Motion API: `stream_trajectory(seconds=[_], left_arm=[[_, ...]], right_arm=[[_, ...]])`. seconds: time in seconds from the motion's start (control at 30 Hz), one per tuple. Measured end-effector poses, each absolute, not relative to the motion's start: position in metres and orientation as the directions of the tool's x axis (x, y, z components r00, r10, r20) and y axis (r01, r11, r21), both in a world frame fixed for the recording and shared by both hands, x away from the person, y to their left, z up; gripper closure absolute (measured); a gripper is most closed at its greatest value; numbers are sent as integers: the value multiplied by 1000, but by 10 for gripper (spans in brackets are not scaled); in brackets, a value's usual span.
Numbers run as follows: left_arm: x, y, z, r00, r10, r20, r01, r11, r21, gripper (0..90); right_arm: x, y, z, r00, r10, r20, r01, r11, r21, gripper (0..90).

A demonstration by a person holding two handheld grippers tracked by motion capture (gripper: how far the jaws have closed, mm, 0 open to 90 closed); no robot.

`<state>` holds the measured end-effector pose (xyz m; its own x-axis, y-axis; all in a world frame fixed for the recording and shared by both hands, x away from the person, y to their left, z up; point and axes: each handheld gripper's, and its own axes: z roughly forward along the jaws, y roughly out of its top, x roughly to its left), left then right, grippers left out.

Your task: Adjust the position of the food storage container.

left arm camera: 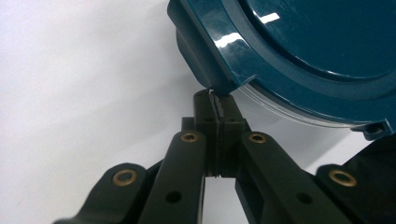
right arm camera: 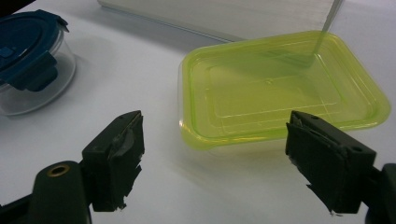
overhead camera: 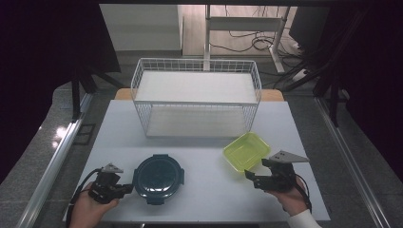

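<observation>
Left tool (overhead camera: pixel 127 189) is lying low at the table's (overhead camera: pixel 204 187) near edge, jaws pressed together at the rim of the round container (overhead camera: pixel 158 177), glossy dark-teal lid over clear walls. Right tool (overhead camera: pixel 259 172) is hovering with jaws apart, facing the translucent yellow-green rectangular tray (overhead camera: pixel 246 150). A white 2-tier wire rack (overhead camera: pixel 197 96) is standing behind.

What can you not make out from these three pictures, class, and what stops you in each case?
- Contents of the round box: in the high view its dark lid hides them.
- Grip of the left hand-held gripper: in the left gripper view the jaws meet under the lid's edge; whether they pinch anything is hidden.
- The lid's far side: cut off by that view's top and right edges.
- The green tray: its near wall is partly hidden by the right hand-held gripper.
</observation>
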<state>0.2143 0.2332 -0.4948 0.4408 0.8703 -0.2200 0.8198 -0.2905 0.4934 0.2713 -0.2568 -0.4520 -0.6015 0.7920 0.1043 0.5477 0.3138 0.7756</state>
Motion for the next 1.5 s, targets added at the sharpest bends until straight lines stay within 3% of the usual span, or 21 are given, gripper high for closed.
stream_trajectory(seconds=[1.07, 1.5], left_arm=[[248, 169, -490, 560, 804, -197, 766, -412, 494, 900], [245, 174, -486, 581, 779, -235, 751, -401, 525, 900]], right_arm=[[271, -257, -451, -603, 792, 99, 541, 315, 780, 194], [270, -254, -447, -604, 788, 122, 534, 287, 795, 194]])
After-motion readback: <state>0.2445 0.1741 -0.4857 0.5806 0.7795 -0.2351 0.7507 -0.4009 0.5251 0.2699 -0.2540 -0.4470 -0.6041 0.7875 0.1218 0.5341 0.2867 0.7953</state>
